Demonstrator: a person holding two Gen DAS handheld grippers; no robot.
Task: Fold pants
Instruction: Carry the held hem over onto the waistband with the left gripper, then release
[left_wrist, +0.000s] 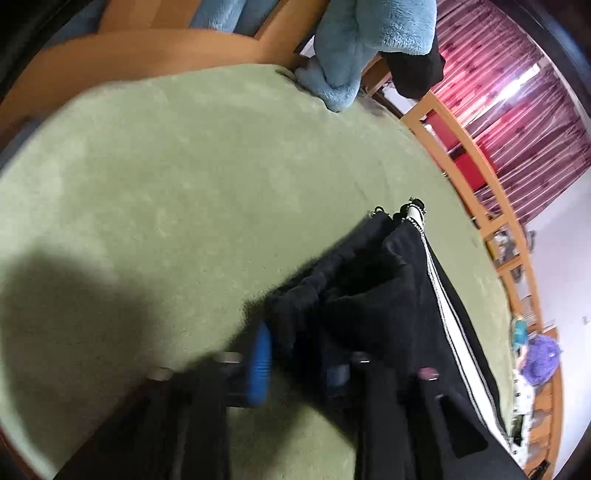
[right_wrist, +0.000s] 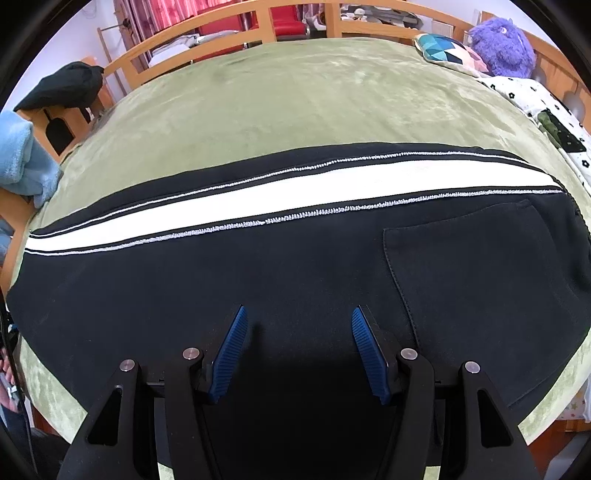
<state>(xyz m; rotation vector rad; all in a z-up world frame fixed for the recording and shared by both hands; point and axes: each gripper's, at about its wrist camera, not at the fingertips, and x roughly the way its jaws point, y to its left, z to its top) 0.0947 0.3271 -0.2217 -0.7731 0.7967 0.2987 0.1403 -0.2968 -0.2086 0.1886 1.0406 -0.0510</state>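
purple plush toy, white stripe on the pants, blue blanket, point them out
purple plush toy (right_wrist: 503, 46), right wrist view, on its furry body
white stripe (right_wrist: 280, 197), right wrist view, mid-length of the band
blue blanket (left_wrist: 354, 48), left wrist view, on the hanging fold

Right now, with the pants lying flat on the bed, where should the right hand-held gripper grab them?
Probably the near edge of the pants, just below the right hand-held gripper, coming in low from the near side. The cloth lies flat with no ridge to pinch from above; its near edge on the green blanket is the closest free hem.

Matt black knit pants (right_wrist: 258, 280), plush green blanket (right_wrist: 295, 92); ribbed blue rubbery fingers (right_wrist: 231, 354), smooth wooden bedframe (right_wrist: 221, 33)
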